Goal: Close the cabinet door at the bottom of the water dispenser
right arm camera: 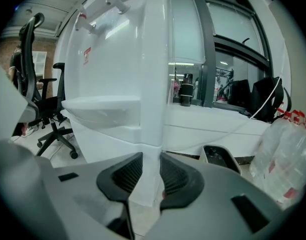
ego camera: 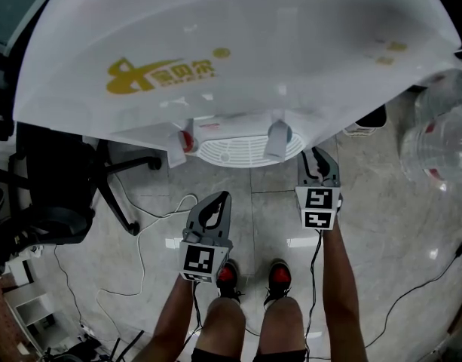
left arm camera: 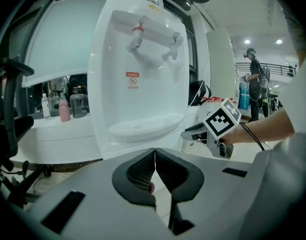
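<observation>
Right hand-held gripper clamping door, gold logo

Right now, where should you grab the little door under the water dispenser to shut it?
Take the cabinet door by its thin free edge, coming straight at that edge from the front. It hangs edge-on below the front of the water dispenser, so one pad fits on each flat face. The right gripper is clamped on it just like that.

A black office chair is seen at nine o'clock, a white cable is laid beside it, and a clear plastic water container is placed at three o'clock.
</observation>
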